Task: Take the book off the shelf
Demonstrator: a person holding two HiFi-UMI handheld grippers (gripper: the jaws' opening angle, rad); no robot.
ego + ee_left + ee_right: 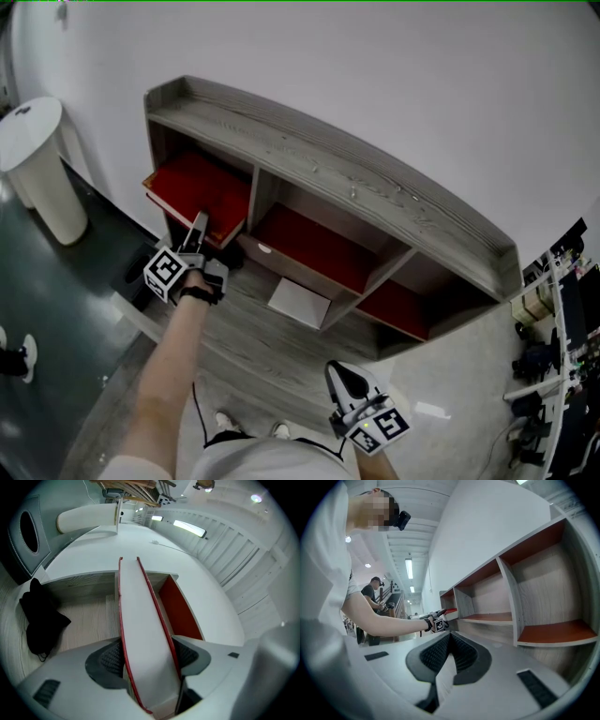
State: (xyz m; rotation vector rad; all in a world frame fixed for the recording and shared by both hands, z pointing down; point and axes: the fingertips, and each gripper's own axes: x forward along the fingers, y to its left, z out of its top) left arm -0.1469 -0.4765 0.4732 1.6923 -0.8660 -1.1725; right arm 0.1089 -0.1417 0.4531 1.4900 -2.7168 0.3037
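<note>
A grey wooden shelf [328,159] with red-floored compartments stands against the white wall. A flat book [202,192] with red covers sticks out of the leftmost compartment. My left gripper [197,227] is shut on its near edge. In the left gripper view the book [140,620] runs between both ribbed pads, white page edge up, and the pads [112,660] press on the covers. My right gripper [339,375] hangs low by my body, away from the shelf, shut with nothing in it. The right gripper view shows its pads [461,651] meeting, with the left gripper [436,620] far off at the shelf.
A white cylindrical bin [37,169] stands at the left by the wall. A pale flat sheet [300,302] lies on the wooden floor below the middle compartment. A black cloth [40,618] lies beside the shelf. Cluttered desks [562,309] are at the right. Another person [370,592] stands in the background.
</note>
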